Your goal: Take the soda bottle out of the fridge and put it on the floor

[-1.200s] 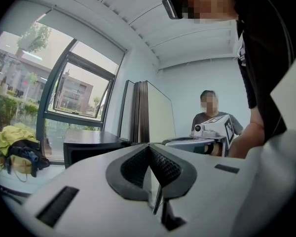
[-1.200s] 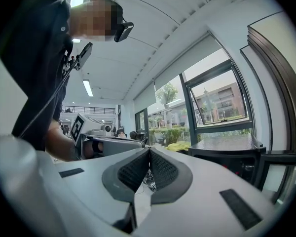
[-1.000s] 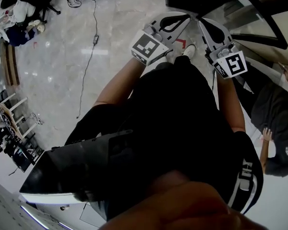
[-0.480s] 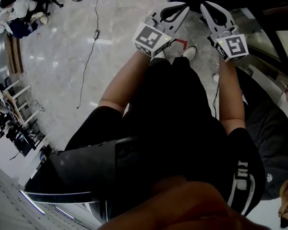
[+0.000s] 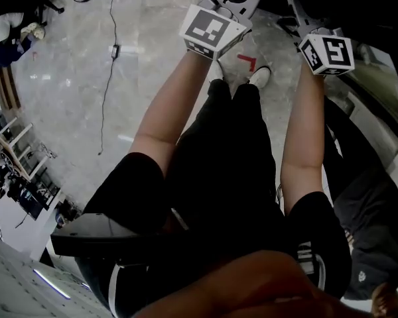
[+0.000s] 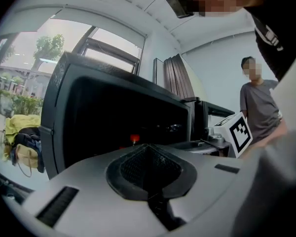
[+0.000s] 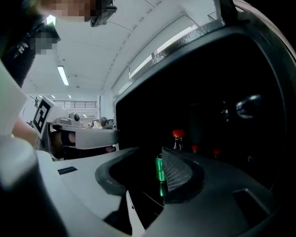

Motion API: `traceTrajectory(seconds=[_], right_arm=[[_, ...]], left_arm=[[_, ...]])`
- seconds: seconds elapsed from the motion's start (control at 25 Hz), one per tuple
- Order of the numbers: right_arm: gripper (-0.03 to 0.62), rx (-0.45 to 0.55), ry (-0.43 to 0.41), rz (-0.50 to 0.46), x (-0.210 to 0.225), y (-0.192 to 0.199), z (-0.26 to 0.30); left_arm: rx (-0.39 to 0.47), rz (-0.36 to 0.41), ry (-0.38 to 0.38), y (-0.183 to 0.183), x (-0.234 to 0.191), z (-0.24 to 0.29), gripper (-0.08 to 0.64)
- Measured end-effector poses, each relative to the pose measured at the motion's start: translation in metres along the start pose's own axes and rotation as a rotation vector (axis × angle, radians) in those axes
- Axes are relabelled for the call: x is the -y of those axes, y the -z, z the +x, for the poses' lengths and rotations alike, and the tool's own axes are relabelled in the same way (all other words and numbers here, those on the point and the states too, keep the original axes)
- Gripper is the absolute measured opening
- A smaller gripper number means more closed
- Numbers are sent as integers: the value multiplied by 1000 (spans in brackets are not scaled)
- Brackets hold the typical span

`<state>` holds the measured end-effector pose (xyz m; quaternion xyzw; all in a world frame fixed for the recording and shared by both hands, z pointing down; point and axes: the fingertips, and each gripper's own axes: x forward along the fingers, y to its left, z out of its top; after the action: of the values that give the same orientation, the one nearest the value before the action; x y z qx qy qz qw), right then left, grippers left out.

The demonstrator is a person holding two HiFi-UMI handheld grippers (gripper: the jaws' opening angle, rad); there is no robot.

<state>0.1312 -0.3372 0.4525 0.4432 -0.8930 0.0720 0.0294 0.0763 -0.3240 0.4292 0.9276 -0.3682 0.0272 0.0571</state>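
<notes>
The soda bottle (image 7: pixel 177 138) is not taken yet. It stands inside the dark fridge (image 7: pixel 222 73), near the middle of the right gripper view, and only its red top and thin neck are clear to see. Two smaller red caps (image 7: pixel 194 148) show lower, to its right. A green can (image 7: pixel 159 169) stands in the same dark space and is seen through the gap of the fingers. I judge the tallest red-topped one to be the bottle of the task, but the darkness does not let me be sure.

The right gripper (image 7: pixel 149 156) points into the fridge. Its fingers (image 7: pixel 180 174) have just been opening and are now a little apart, with nothing between them. The left gripper (image 6: pixel 148 149) has its fingers (image 6: pixel 138 168) pressed together on nothing.

In the head view both arms reach to the top of the frame, and the pale floor (image 5: pixel 73 98) fills the left side.

If the bottle is full, it will probably be rather heavy and stiff. Its wall is smooth and may be wet from the cold, so it can slip. I think the best hold is on the body, below the shoulder. The neck is thin, and there the bottle could swing. For this the fingers must open wider than now. The green can seems to be near the path and could be pushed over.
</notes>
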Motion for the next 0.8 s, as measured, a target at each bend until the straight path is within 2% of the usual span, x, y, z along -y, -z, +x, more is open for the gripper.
traceTrajectory(seconds=[0.16,0.28,0.44,0.6,0.8], right_arm=[[191,-5,31,-24,12,22,15],[267,-6,29,-27,28,20,35],[298,7,45,-40,55,19,57],[307,-29,35,-60,63,29,74],[311,-31,16,-66,70,23,95]], left_arm=[[-1,-14,-7,34,-16,12,-3],[5,-38,-17,40,-31,22,-3],[-4,-42,-17,49,-43,39,-3],[-9,-56,-11,54,-52,50,-3],[-6,-73,-20,52,-61,60,-3]])
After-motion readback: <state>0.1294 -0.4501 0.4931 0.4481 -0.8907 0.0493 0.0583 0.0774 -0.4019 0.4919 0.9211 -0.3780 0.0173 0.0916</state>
